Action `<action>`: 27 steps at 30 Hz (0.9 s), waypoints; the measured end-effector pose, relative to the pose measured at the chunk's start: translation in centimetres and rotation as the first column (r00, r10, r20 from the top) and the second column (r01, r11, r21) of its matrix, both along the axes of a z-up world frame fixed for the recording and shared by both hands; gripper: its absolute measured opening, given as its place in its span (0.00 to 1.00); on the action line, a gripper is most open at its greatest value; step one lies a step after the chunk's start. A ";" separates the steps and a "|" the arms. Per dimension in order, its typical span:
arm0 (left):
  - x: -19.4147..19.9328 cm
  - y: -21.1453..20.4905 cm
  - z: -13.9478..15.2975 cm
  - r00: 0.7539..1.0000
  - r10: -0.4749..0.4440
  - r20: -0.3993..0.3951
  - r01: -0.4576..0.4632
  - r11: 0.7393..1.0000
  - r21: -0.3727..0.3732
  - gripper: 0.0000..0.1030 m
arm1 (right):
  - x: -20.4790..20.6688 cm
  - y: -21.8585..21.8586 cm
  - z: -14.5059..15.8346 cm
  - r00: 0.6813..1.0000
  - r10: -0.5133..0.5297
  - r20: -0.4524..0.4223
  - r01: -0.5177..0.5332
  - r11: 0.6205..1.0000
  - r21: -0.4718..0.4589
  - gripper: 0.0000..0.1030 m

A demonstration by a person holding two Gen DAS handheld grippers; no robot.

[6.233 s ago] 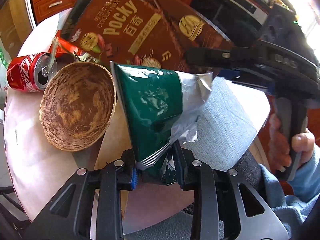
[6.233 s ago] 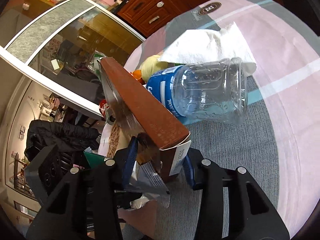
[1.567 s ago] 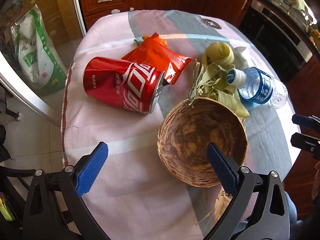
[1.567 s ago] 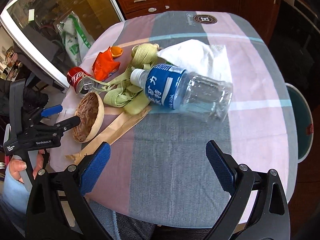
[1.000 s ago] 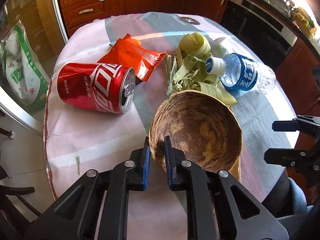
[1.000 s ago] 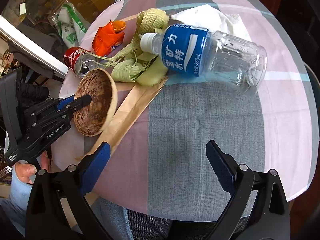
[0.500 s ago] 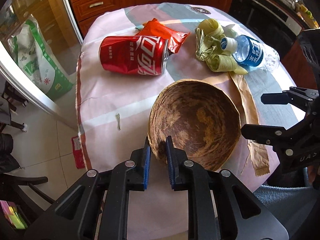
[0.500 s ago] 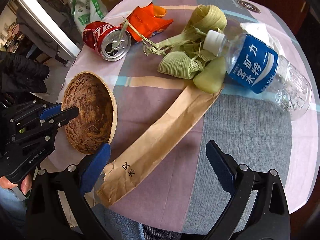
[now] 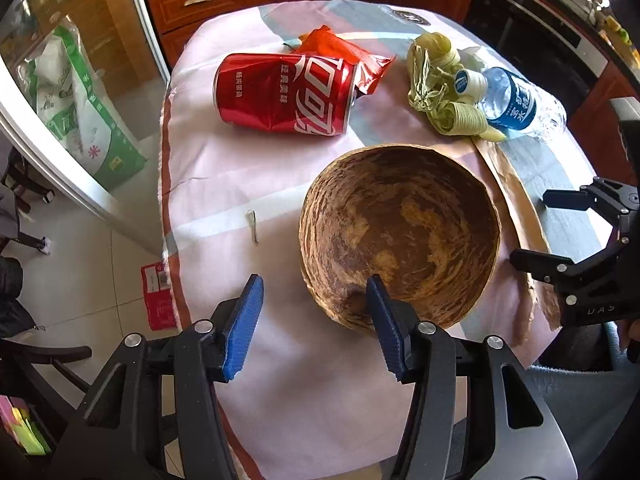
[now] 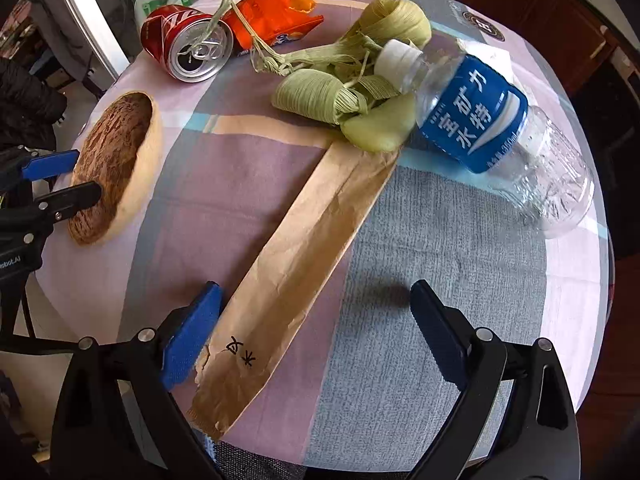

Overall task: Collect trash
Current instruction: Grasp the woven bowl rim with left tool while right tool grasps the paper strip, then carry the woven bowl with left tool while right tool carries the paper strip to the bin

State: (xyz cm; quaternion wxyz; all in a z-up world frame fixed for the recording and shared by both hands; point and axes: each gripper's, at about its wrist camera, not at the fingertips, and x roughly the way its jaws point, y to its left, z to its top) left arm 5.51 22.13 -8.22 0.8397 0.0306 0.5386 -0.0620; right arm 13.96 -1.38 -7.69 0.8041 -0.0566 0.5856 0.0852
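Brown paper sleeve [image 10: 308, 236] is the thing to watch imo. In the right wrist view it runs as a long strip from the lower left of the frame up toward the middle right, where its far end tucks under the green husks [image 10: 340, 92] and the water bottle [image 10: 480, 120]. The right gripper [image 10: 316, 336] is spread wide and holding nothing, and the sleeve's near end sits just beside its left finger, not between the two. So my guess is it needs to slide left a bit and close across the short width, since the long axis points away from it.

Left gripper [image 9: 312, 320] is also released, straddling the near rim of the coconut bowl [image 9: 400, 240] at the centre of its frame, one finger inside and one outside. Red can [image 9: 284, 96] and orange wrapper [image 9: 344, 56] lie farther up, near the top middle. Right side is clearly nearer the sleeve.
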 end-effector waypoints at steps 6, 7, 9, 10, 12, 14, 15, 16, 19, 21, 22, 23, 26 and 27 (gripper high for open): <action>1.1 -1.1 -0.4 1.000 -0.031 0.000 0.031 0.999 -0.017 0.57 | -0.8 -3.0 1.1 0.998 -0.060 0.023 0.060 0.998 -0.023 0.17; 1.2 -1.4 -0.4 0.999 -0.037 0.001 0.037 0.999 -0.023 0.58 | -0.8 -3.5 1.1 0.998 -0.068 0.016 0.068 0.998 -0.011 0.17; 1.4 -1.9 -0.4 0.999 -0.050 0.006 0.050 0.998 -0.036 0.58 | -0.6 -3.7 1.0 0.997 -0.082 0.005 0.082 0.996 0.016 0.17; 1.5 -2.1 -0.4 0.998 -0.057 0.009 0.057 0.998 -0.040 0.58 | -0.4 -3.7 1.0 0.997 -0.082 0.004 0.082 0.996 0.021 0.17; 1.7 -2.5 -0.4 0.998 -0.061 0.014 0.062 0.997 -0.051 0.58 | 0.1 -3.4 1.0 0.997 -0.076 0.007 0.075 0.997 0.033 0.20; 1.7 -2.7 -0.3 0.998 -0.061 0.019 0.062 0.996 -0.061 0.58 | 0.8 -2.6 1.0 0.998 -0.068 0.021 0.067 0.997 0.034 0.21; 1.7 -2.7 -0.3 0.998 -0.059 0.021 0.061 0.996 -0.065 0.58 | 1.1 -2.4 0.9 0.997 -0.065 0.030 0.064 0.997 0.033 0.21; 1.9 -2.6 -0.3 0.998 -0.052 0.025 0.054 0.996 -0.067 0.52 | 1.3 -2.3 0.9 0.997 -0.065 0.034 0.064 0.997 0.035 0.21; 1.7 -2.5 0.0 0.998 -0.046 0.031 0.048 0.995 -0.089 0.19 | 1.2 -2.0 1.0 0.998 -0.058 0.024 0.056 0.996 0.075 0.14; 1.3 -2.5 0.6 0.998 -0.041 0.044 0.046 0.991 -0.122 0.11 | 0.7 -2.0 1.1 0.999 -0.045 0.010 0.044 0.994 0.105 0.12; 1.0 -2.7 1.1 0.998 -0.039 0.052 0.045 0.992 -0.119 0.09 | 0.4 -2.0 1.3 0.999 -0.040 0.006 0.039 0.991 0.125 0.11; 0.7 -2.9 1.4 0.998 -0.037 0.060 0.044 0.992 -0.117 0.07 | -0.2 -1.8 1.5 0.999 -0.034 0.002 0.033 0.989 0.145 0.11; 0.2 -3.7 2.4 0.997 -0.030 0.076 0.038 0.994 -0.103 0.05 | -1.2 -1.9 2.7 1.000 -0.021 0.017 0.018 0.982 0.187 0.11; 0.1 -4.0 2.7 0.996 -0.028 0.081 0.035 0.995 -0.094 0.05 | -1.4 -2.2 3.1 0.999 -0.023 0.027 0.017 0.980 0.198 0.11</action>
